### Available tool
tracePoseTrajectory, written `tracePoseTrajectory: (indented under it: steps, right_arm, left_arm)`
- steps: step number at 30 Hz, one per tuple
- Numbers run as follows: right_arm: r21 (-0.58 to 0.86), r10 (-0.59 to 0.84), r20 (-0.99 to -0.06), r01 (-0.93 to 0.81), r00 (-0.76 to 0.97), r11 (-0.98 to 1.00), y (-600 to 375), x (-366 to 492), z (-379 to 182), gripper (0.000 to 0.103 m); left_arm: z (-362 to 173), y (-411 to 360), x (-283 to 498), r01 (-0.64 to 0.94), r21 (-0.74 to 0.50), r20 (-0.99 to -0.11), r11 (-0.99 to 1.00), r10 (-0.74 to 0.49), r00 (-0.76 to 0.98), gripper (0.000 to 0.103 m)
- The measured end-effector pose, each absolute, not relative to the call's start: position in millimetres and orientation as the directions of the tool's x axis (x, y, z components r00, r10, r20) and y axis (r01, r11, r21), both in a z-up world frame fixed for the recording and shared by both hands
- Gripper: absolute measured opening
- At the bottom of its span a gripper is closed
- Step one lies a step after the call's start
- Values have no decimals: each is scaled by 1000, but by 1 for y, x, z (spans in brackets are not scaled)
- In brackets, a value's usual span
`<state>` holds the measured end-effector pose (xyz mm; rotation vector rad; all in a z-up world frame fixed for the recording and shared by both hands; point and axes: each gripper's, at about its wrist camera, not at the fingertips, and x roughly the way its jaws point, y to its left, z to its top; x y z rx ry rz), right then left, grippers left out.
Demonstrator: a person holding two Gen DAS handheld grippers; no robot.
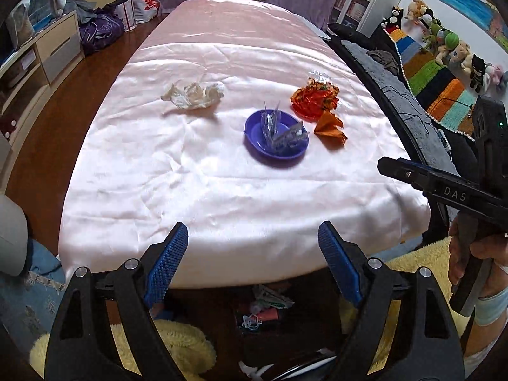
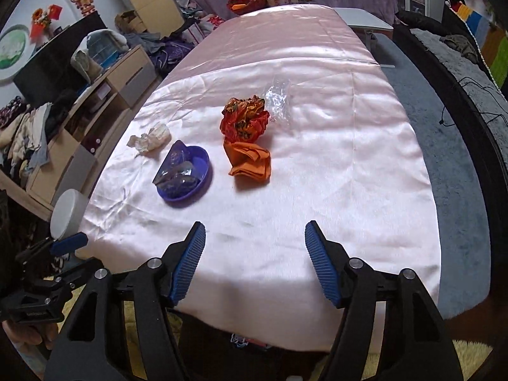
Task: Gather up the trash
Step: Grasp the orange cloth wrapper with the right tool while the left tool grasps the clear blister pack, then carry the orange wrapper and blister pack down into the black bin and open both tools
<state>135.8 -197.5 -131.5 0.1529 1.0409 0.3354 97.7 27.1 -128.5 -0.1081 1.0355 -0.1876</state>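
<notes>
While both tools hang back over the near edge of the table, nothing is in either one.
Left gripper (image 1: 252, 255): jaws spread wide, empty.
Right gripper (image 2: 255, 254): jaws apart, a bit narrower, empty.
Bowl (image 1: 275, 141): purple, mid-table, with clear plastic wrappers (image 1: 279, 130) already inside.
Trash left out: 4 pieces, I count: white tissue (image 1: 193, 94) to the bowl's left, red wrapper (image 1: 314, 100) and orange paper (image 1: 330, 127) just beside its right, clear film (image 2: 278, 100) behind the red one.
Step in hand: between pickups, I'd judge.
Next move: reach forward, close on 1 loose piece, carry it to the bowl.
</notes>
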Motion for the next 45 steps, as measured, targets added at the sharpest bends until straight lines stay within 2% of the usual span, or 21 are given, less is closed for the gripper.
tracePoseTrajectory:
  steps: [3,17,18,20,23,34,37,38,45]
  right_arm:
    - [278,341,-819,-201,461,939,-190,154,-137,50]
    - [205,293,-836,-230,464,951,-162,221,-168,49]
    - [182,279,-836,-240,472,954,-160,222,-168,42]
    - [149,260,-835,-255,486,955,-158,224,-168,41]
    - [157,265,-834,-253,484,955,-163,225,-168,40]
    - [236,322,-826,-234,463,943,-192,208,-167,40]
    - [248,328,-821,-227,467,942,-198,205,-168,40]
    - [249,329,-821,-226,467,942,-199,203,-167,40]
    - [239,315,-822,-214,474,947,-207,198,-164,39]
  left_arm:
    - [-124,27,117,113,-162,-838,980,-197,509,80]
    - [-141,12,181,169,-174,-850,970,-234,472,78]
    - [-143,10,185,173,-170,-851,970,-233,470,78]
    - [-148,7,194,179,-171,-856,969,-236,461,67]
    - [-156,1,204,184,-183,-866,966,-247,434,57]
    - [-169,-23,220,229,-206,-872,951,-285,399,56]
    - [-174,-26,220,235,-208,-869,949,-290,402,45]
    - [-174,-26,221,236,-219,-865,947,-301,401,34]
    - [-163,-28,219,244,-212,-852,946,-301,428,32]
